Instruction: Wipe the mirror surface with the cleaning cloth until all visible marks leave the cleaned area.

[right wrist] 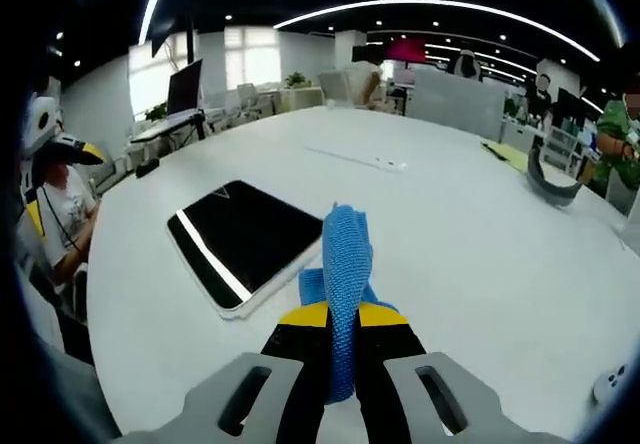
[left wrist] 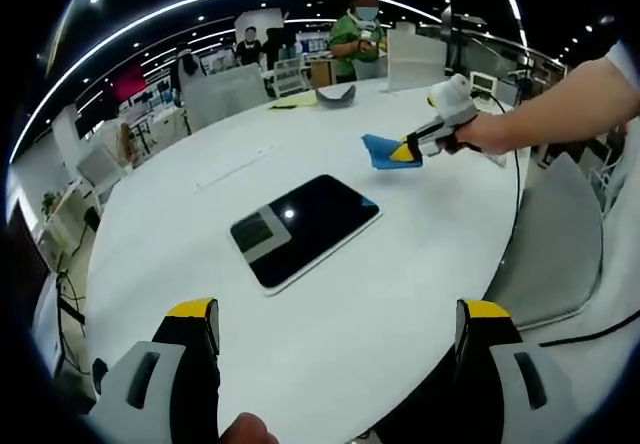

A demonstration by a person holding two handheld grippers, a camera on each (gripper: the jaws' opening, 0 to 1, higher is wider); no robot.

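right tongs (right wrist: 343, 326) gripping blue cloth (right wrist: 345, 264), beside mirror (right wrist: 245, 239)

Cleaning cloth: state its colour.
Blue; the cleaning cloth shows best in the right gripper view.

Grey left gripper (left wrist: 338, 326) with yellow-tipped black jaws, right gripper (right wrist: 342, 316) alike

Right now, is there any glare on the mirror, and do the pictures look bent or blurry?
Left gripper view: the mirror shows one small bright ceiling-light spot; table edge bows from fisheye. Right gripper view: a white streak of glare runs along the mirror; the blue cloth between the jaws looks sharp.
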